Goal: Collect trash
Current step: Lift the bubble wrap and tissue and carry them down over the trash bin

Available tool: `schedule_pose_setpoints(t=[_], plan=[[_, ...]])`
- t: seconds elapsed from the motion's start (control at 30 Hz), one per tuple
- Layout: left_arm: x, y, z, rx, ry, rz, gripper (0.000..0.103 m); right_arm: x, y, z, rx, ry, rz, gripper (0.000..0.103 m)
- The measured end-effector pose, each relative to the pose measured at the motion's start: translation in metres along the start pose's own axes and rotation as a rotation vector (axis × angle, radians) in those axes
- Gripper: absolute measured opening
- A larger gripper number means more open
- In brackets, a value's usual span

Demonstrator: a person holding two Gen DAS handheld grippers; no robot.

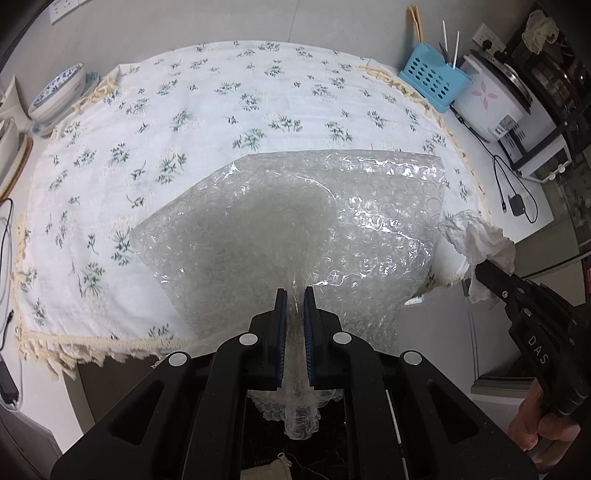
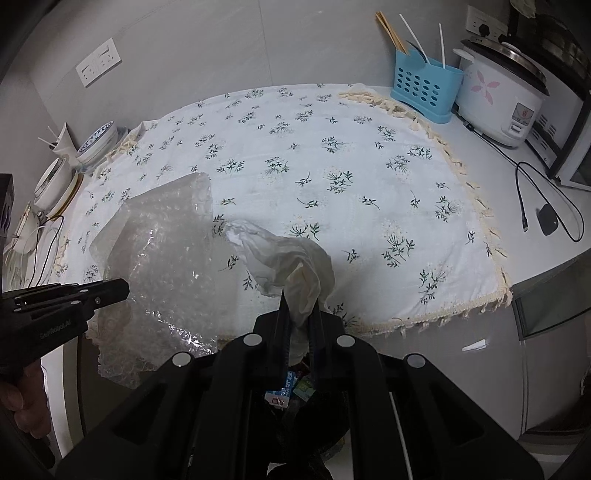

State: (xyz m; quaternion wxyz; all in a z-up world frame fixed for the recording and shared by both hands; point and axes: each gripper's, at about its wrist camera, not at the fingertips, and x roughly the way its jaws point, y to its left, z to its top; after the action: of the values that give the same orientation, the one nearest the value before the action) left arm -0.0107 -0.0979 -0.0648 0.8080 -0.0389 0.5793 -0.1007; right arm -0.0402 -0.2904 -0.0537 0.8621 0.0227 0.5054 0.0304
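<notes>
While the left gripper [image 1: 294, 295] pinched the bubble wrap [image 1: 295, 221], the right gripper [image 2: 298, 306] clamped a crumpled tissue [image 2: 284, 258]. Only the right wrist view showed wrappers [image 2: 286, 391] below. The blue caddy [image 2: 424, 92] held chopsticks [image 2: 391, 31].

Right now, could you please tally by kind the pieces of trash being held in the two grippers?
Bubble wrap sheet: 1, pinched in the left gripper.
Crumpled white tissue: 1, pinched in the right gripper.
Total: 2 pieces, both held over the near edge of the floral tablecloth.
</notes>
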Motion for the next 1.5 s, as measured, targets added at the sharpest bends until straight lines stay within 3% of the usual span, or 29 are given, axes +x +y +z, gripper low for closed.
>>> schedule_pose_setpoints(t=[0.83,1.5], plan=[[0.022,-0.022,-0.097,-0.031,0.067,0.021,0.008,-0.011,-0.018,-0.08,-0.023,0.063,0.023,0.007],[0.106,-0.028,-0.151,-0.026,0.161,0.109,0.008,0.035,-0.032,-0.138,-0.011,0.189,0.022,0.007]])
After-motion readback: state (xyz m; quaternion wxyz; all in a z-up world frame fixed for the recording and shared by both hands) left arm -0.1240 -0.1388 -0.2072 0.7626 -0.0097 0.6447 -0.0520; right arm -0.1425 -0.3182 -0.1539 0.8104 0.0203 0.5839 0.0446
